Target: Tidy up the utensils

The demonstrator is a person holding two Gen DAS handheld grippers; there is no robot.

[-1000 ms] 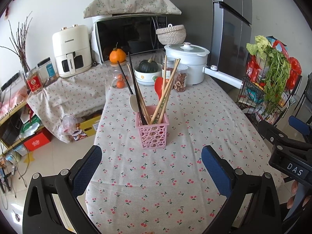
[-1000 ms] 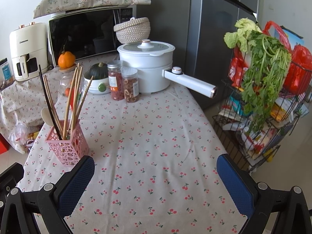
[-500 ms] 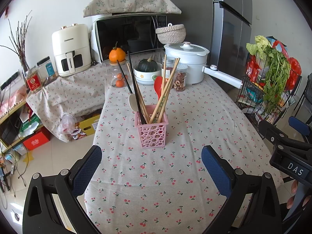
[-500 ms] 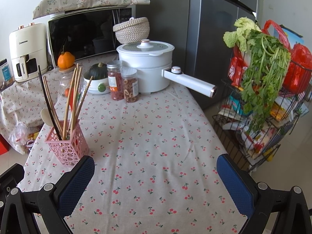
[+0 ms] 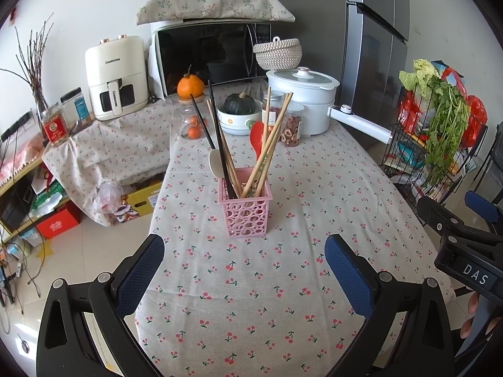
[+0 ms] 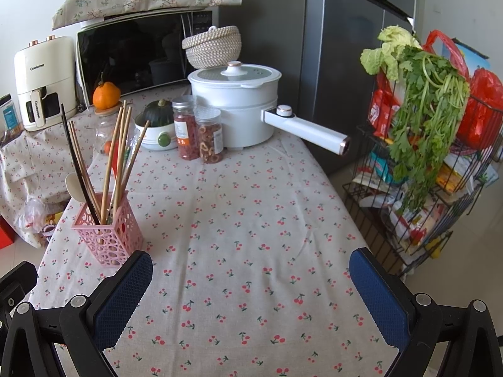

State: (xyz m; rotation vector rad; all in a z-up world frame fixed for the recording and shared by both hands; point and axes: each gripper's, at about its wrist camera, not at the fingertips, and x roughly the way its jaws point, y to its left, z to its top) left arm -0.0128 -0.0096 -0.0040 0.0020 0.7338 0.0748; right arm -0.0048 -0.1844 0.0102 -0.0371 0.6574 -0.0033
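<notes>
A pink perforated utensil basket (image 5: 245, 212) (image 6: 108, 233) stands upright on the cherry-print tablecloth. Inside it lean wooden chopsticks (image 5: 272, 144) (image 6: 118, 154), black chopsticks (image 5: 217, 139) (image 6: 78, 166), a red spoon (image 5: 260, 136) and a white spoon (image 5: 216, 163) (image 6: 73, 183). My left gripper (image 5: 243, 275) is open and empty, hovering above the cloth just in front of the basket. My right gripper (image 6: 251, 286) is also open and empty, to the right of the basket. Part of the right gripper's body (image 5: 462, 245) shows at the right edge of the left wrist view.
At the table's far end stand a white pot with a long handle (image 6: 239, 106), two spice jars (image 6: 199, 133), a bowl holding a green squash (image 5: 240, 111) and a jar of oranges (image 5: 190, 124). A wire rack of greens (image 6: 421, 132) stands beside the table's right edge. A microwave (image 5: 210, 55) sits behind.
The left wrist view has crept slightly away from the basket. Both grippers stay open and nothing on the table has moved.
</notes>
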